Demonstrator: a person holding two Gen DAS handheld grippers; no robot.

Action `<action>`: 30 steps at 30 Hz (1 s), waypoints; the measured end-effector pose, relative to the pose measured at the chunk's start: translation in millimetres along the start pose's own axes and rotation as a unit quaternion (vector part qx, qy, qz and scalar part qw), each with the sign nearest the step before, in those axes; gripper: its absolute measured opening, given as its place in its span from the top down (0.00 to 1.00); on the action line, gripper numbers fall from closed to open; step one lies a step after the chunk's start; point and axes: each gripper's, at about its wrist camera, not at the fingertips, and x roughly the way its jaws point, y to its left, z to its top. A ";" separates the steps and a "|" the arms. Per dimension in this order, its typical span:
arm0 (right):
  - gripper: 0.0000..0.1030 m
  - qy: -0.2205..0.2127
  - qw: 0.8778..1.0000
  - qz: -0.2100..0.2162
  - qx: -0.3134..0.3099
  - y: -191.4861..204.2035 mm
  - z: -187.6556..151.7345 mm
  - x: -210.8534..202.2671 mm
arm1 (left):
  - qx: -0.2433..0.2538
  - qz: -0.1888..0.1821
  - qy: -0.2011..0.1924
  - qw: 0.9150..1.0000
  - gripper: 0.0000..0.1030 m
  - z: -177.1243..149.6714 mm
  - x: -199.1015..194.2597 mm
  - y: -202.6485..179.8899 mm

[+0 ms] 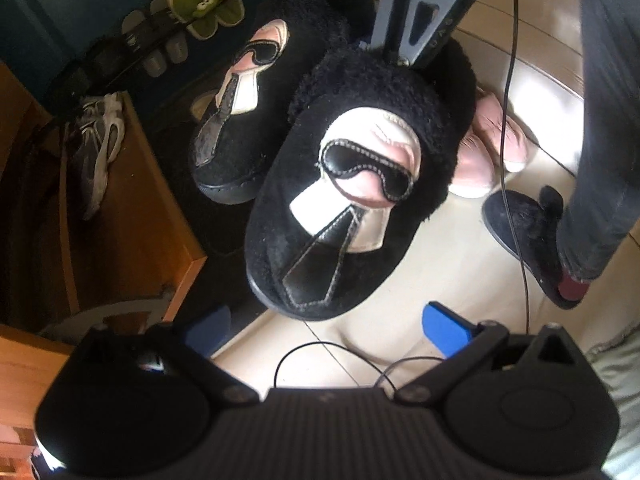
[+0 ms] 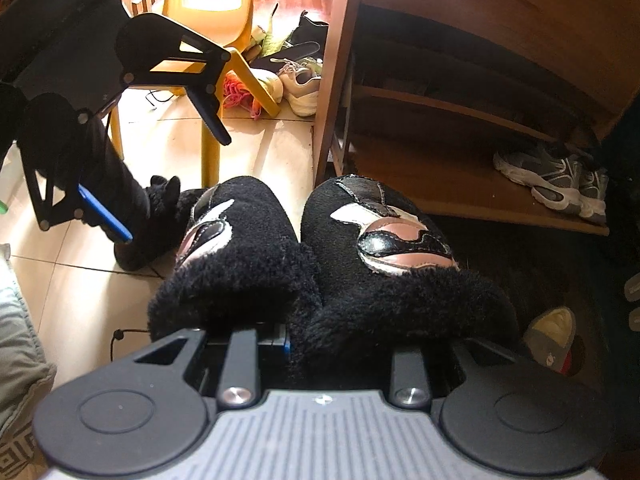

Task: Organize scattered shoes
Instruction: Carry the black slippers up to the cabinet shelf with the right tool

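- Shoe rack (image 2: 460, 112): one pair of grey trainers (image 2: 560, 184) shelved; we judge most of the job remains.
- Floor (image 2: 168, 148): loose shoes (image 2: 298, 80) still piled by the yellow chair (image 2: 208, 8).
- Black slippers (image 2: 320, 248): both off the floor, side by side, just in front of the rack.
- Right tool (image 2: 288, 340): clamped on their fuzzy collars.
- Left tool (image 1: 324, 328): open, empty.

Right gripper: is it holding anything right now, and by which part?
Yes. The right gripper is shut on the pair of black fuzzy slippers, pinching their fluffy heel collars together. The left gripper is open and holds nothing.
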 end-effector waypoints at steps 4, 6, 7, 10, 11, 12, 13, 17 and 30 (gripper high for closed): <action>0.74 -0.003 1.000 0.001 0.004 -12.0 8.7 11.0 | -0.001 0.006 0.006 1.000 0.00 0.5 7.0 12.4; 0.74 -0.006 1.000 0.000 0.010 -20.5 13.4 17.7 | -0.008 0.008 0.008 1.000 0.00 1.7 10.3 21.6; 0.74 -0.007 1.000 -0.001 0.012 -23.5 15.0 19.7 | -0.011 0.008 0.009 1.000 0.00 2.3 12.0 26.2; 0.74 -0.010 1.000 -0.003 0.018 -33.5 20.3 25.0 | -0.022 -0.001 0.002 1.000 0.00 4.5 13.1 39.2; 0.74 -0.011 1.000 -0.005 0.021 -37.8 22.4 27.2 | -0.019 -0.006 0.001 1.000 0.00 5.2 13.6 43.4; 0.74 -0.011 1.000 -0.006 0.022 -42.5 24.9 29.1 | -0.016 -0.009 0.002 1.000 0.00 5.4 15.2 45.2; 0.74 -0.012 1.000 -0.008 0.023 -47.7 27.7 30.9 | -0.012 -0.012 0.003 1.000 0.00 5.6 16.8 47.0; 0.74 -0.013 0.999 -0.014 0.031 -67.6 36.0 36.9 | -0.009 -0.026 0.012 1.000 0.00 5.1 22.9 53.3; 0.74 -0.025 0.995 -0.041 0.092 -145.6 75.1 65.4 | -0.056 -0.037 -0.028 0.997 0.00 18.6 19.1 84.8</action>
